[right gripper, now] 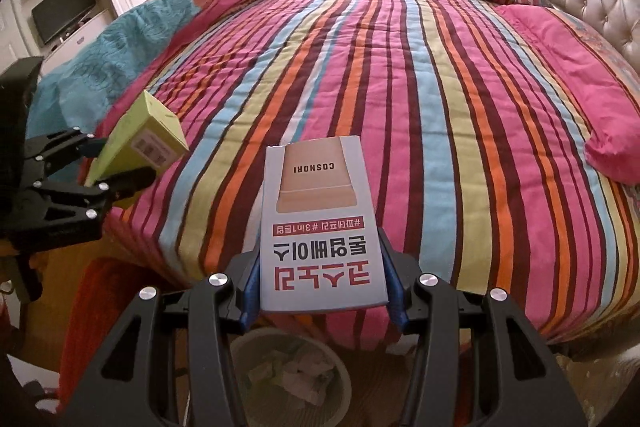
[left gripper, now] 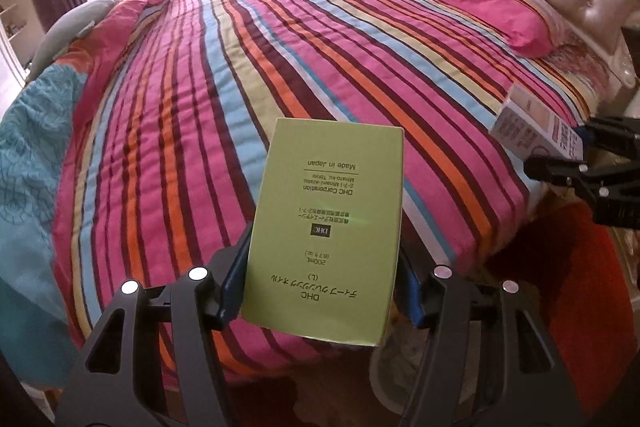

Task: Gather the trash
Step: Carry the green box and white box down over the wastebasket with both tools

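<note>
Our left claw (left gripper: 324,291) is clamped on the tall green cardboard box (left gripper: 328,227), holding it above the near edge of the bed with the striped multicolour quilt (left gripper: 248,75); our right claw (right gripper: 320,275) is clamped on the white cardboard cosmetics box (right gripper: 322,227) directly over the round pale wastebasket (right gripper: 248,351), which already contains crumpled paper (right gripper: 296,371); both boxes hang clear of the quilt.

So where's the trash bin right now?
The trash bin sits on the floor at the foot of the striped bed, low in the right wrist view, under the white box in the right tongs.
</note>
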`<state>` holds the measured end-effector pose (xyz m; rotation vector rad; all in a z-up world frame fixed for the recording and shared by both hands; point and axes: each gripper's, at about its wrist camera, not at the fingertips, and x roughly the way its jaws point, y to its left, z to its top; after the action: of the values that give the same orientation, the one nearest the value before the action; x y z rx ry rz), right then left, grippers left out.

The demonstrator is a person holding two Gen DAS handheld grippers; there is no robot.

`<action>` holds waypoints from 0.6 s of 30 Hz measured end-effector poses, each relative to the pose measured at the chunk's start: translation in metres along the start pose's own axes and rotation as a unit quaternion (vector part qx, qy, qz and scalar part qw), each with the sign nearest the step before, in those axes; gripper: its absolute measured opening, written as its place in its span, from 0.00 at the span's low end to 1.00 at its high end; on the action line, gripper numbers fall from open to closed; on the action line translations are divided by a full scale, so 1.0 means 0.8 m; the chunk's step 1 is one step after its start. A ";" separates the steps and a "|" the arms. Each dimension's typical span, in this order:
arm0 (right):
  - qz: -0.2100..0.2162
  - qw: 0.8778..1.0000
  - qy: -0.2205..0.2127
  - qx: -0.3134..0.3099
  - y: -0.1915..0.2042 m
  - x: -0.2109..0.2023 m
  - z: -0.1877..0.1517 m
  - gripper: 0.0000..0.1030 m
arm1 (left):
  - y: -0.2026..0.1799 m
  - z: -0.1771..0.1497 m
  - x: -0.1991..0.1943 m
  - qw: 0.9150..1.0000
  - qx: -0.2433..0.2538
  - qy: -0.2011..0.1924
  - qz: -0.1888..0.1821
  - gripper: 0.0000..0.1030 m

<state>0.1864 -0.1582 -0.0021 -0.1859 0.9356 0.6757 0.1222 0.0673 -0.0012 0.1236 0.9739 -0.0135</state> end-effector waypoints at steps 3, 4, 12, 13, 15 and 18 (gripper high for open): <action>0.006 1.000 0.001 0.001 0.004 -0.009 -0.018 0.46 | -0.014 -0.026 -0.005 1.000 0.014 0.003 -0.010 0.59; 0.011 1.000 0.005 0.001 0.005 -0.012 -0.028 0.46 | -0.017 -0.034 -0.005 1.000 0.016 0.005 -0.012 0.59; 0.017 0.998 0.050 -0.019 0.020 -0.013 -0.086 0.46 | -0.052 -0.096 -0.013 0.998 0.038 0.029 -0.040 0.59; 0.018 0.998 0.055 -0.020 0.022 -0.013 -0.093 0.46 | -0.057 -0.104 -0.012 0.998 0.042 0.034 -0.043 0.59; 0.020 0.997 0.065 -0.020 0.026 -0.014 -0.106 0.46 | -0.065 -0.117 -0.009 0.996 0.052 0.046 -0.047 0.59; 0.021 0.996 0.082 -0.030 0.035 -0.013 -0.124 0.46 | -0.075 -0.138 -0.001 0.994 0.065 0.068 -0.051 0.59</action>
<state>0.0977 -0.1833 -0.0493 -0.2786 1.0791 0.7353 0.0267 0.0196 -0.0682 0.1978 1.1137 -0.1639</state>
